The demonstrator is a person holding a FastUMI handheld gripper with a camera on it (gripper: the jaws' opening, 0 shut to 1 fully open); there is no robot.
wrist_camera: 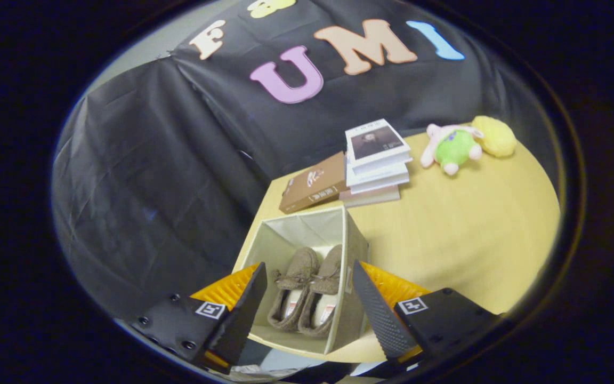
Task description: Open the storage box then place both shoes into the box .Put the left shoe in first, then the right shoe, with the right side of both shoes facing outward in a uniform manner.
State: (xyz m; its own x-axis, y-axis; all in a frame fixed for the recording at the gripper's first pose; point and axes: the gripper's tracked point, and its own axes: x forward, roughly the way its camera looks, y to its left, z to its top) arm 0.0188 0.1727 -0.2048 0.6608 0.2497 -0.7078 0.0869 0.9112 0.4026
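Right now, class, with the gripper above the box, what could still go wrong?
1. The gripper hangs open, its fingers straddling the storage box; dropping straight down could snag a cloth wall.
2. Both shoes lie loose side by side inside; nudging the box could shift them.

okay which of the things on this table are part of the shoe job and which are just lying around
Part of the job: storage box, open; two shoes side by side inside it; gripper, jaws open above the box, holding nothing.

Lying about: brown book, stack of books, plush toy, yellow plush.

No legible text on books (376,154); labels blurred
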